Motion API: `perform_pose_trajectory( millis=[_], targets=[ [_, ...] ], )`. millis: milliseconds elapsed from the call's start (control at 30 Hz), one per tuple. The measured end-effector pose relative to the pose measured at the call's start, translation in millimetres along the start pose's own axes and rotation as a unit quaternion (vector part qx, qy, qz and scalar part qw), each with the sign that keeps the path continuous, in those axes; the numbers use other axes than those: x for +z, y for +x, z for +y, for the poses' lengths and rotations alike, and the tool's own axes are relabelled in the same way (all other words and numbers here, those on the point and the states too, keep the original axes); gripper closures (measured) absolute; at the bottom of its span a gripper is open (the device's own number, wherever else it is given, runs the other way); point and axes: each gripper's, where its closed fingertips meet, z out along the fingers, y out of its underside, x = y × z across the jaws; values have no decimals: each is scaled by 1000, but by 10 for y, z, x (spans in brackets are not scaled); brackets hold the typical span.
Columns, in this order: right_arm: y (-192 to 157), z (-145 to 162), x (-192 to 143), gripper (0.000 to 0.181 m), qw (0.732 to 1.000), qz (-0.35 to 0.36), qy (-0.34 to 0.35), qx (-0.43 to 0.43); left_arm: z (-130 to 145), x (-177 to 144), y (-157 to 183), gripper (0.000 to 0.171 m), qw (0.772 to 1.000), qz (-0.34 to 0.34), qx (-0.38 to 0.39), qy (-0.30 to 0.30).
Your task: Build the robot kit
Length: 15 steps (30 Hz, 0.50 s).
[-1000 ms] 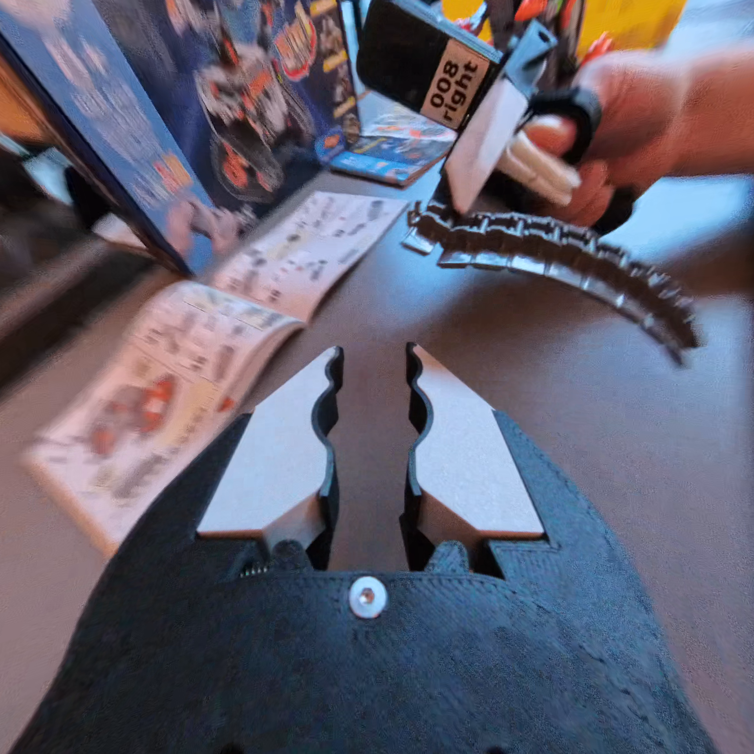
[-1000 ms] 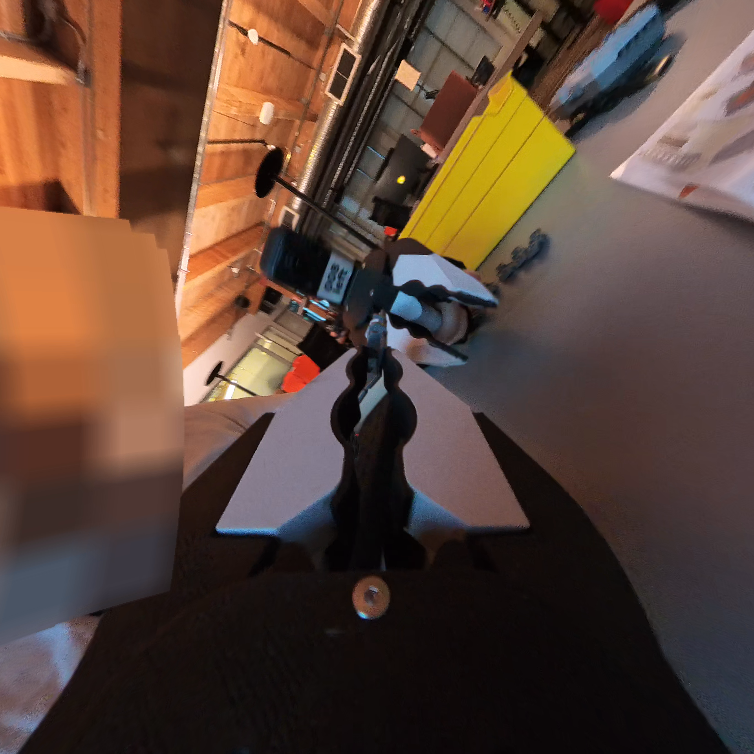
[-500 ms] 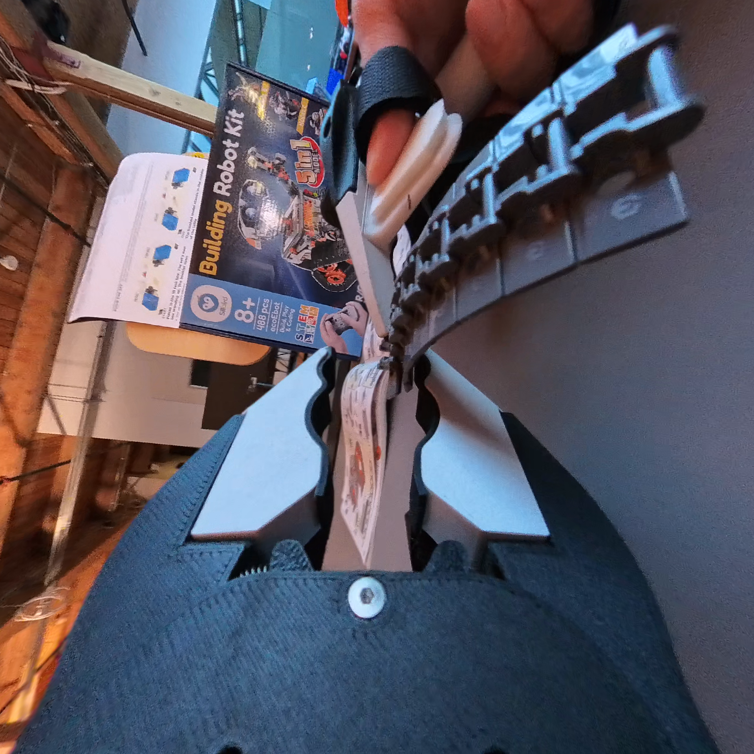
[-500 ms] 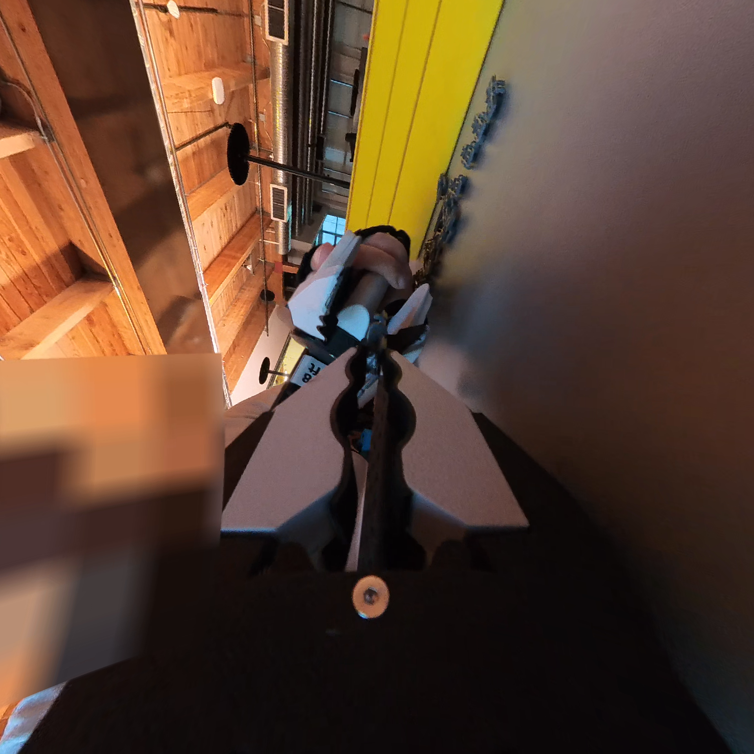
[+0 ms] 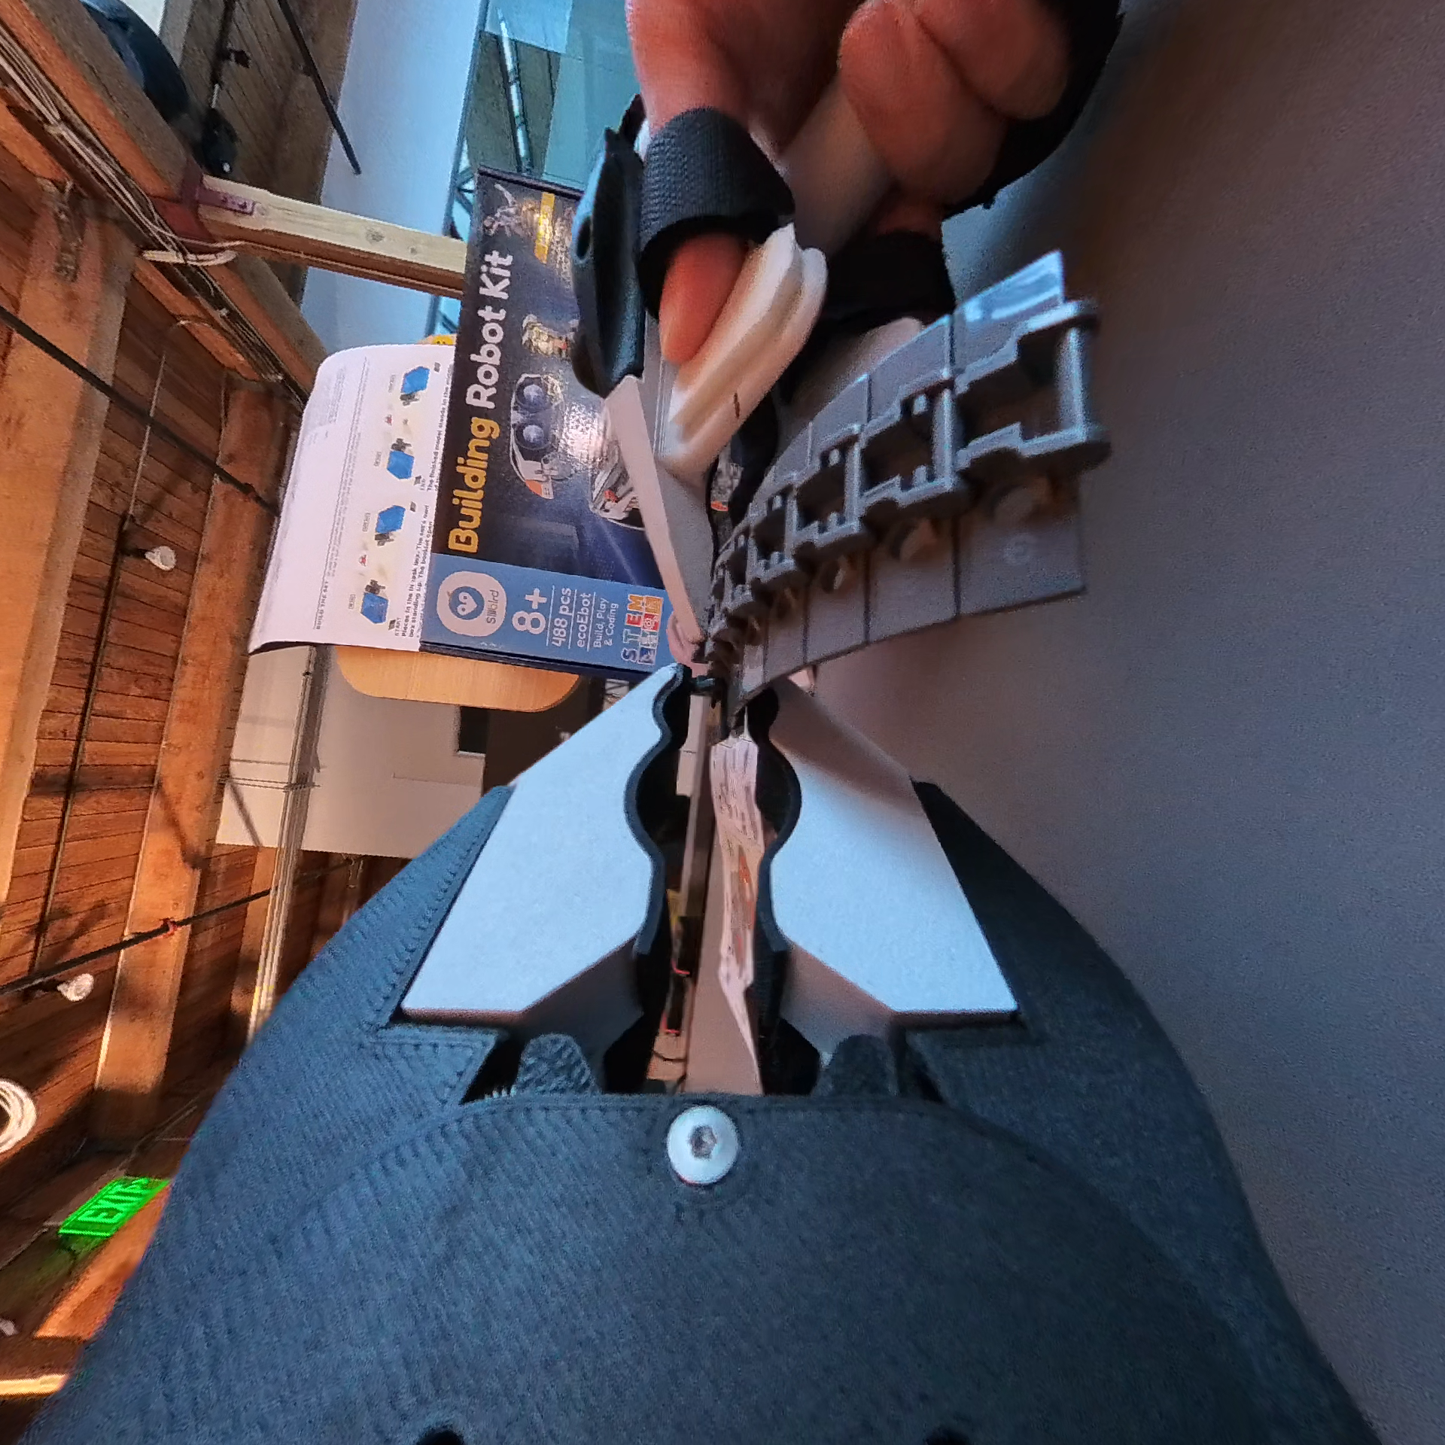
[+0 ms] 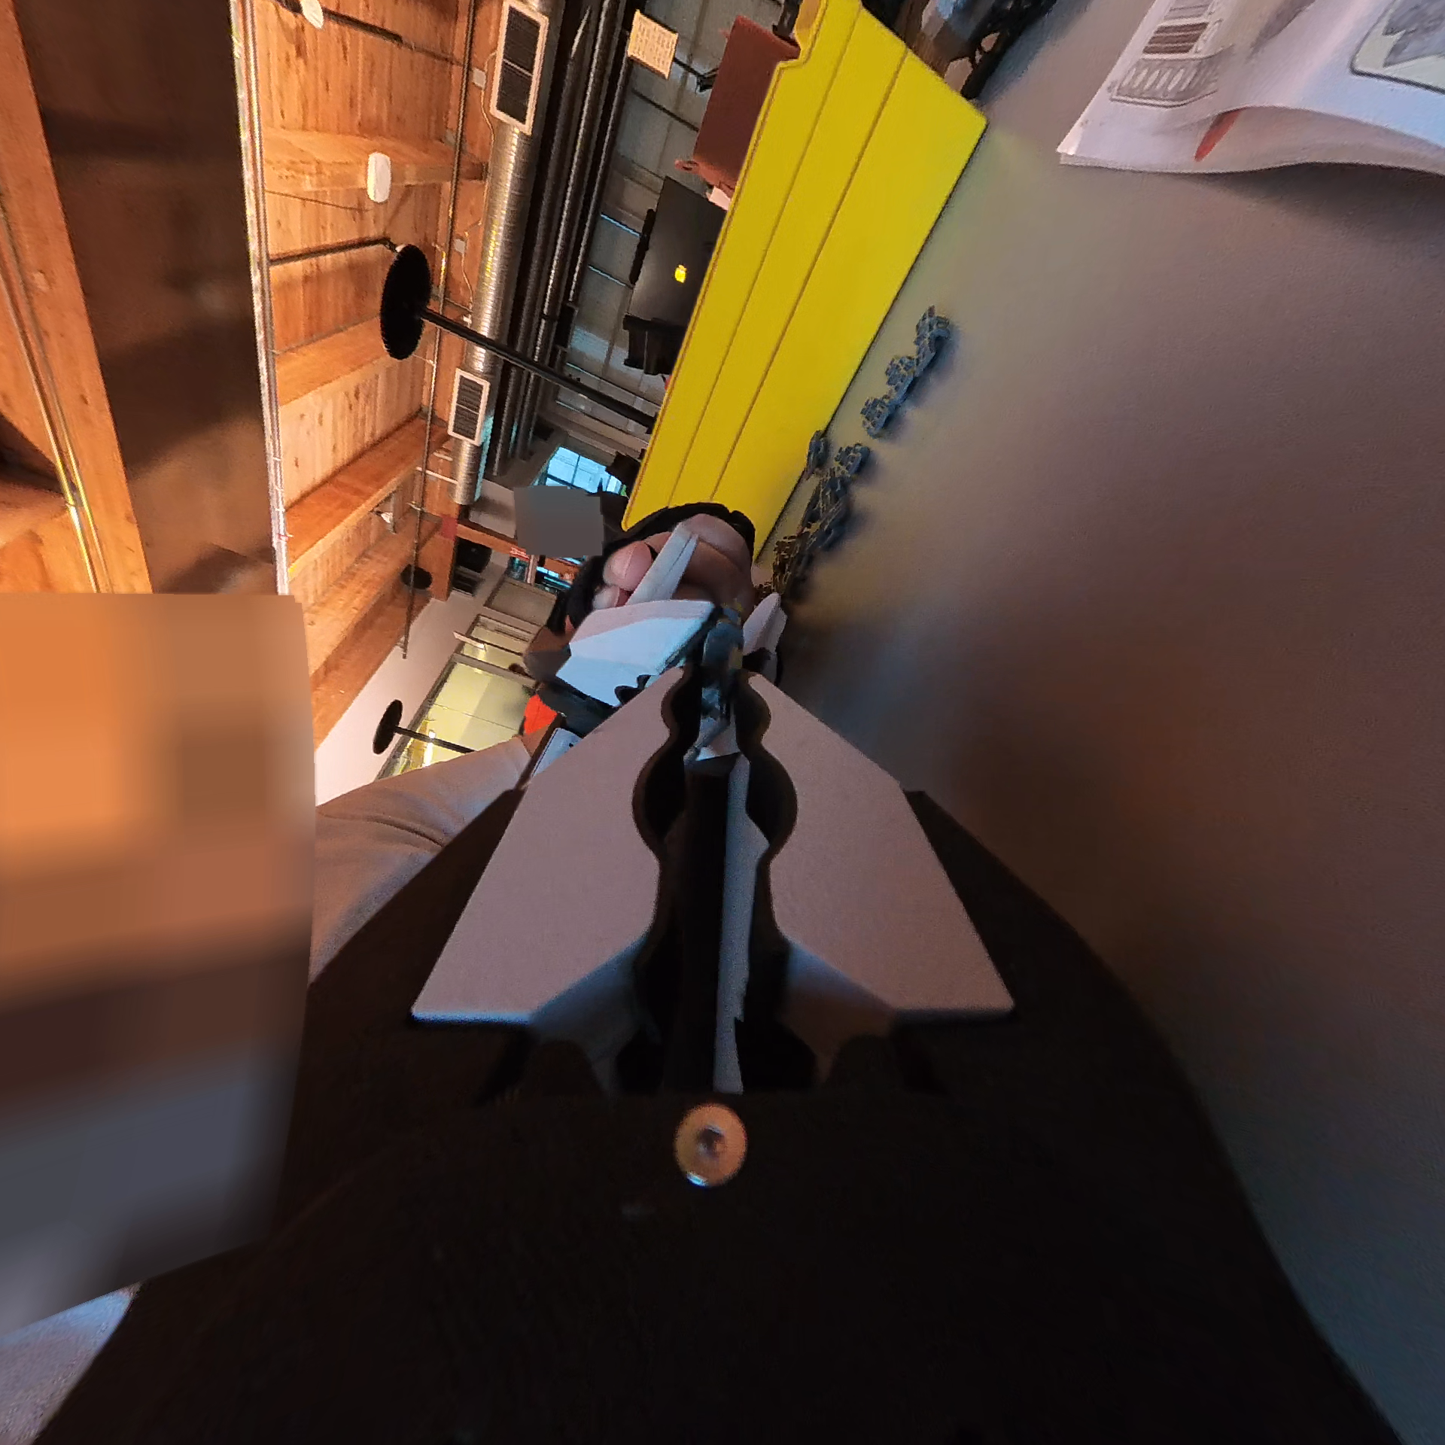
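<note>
A grey linked track chain is held in the air between both grippers, above the grey table. My left gripper is rolled on its side and shut on the chain's near end. A hand holds my right gripper at the top of the left wrist view, and its grey finger presses on the same chain just beyond. In the right wrist view my right gripper is shut on the chain, seen edge-on. The left gripper's pale finger meets the chain from the far side.
A blue building-kit box stands behind the chain, with a white sheet beside it. An open instruction booklet lies on the table. Several loose track pieces lie near a yellow cabinet. The grippers are tip to tip, or close to it.
My left gripper rolled onto its side, came up to the chain and closed on its end. My right gripper kept its hold and turned with the chain.
</note>
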Motion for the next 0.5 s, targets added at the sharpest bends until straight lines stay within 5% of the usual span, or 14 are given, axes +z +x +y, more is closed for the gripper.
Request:
perform_pose_trajectory(
  millis=[500],
  targets=[
    [-62,31,-26,173,998,-51,-7,26,-49,-20,-27,164,999,-25,44,16]
  ],
)
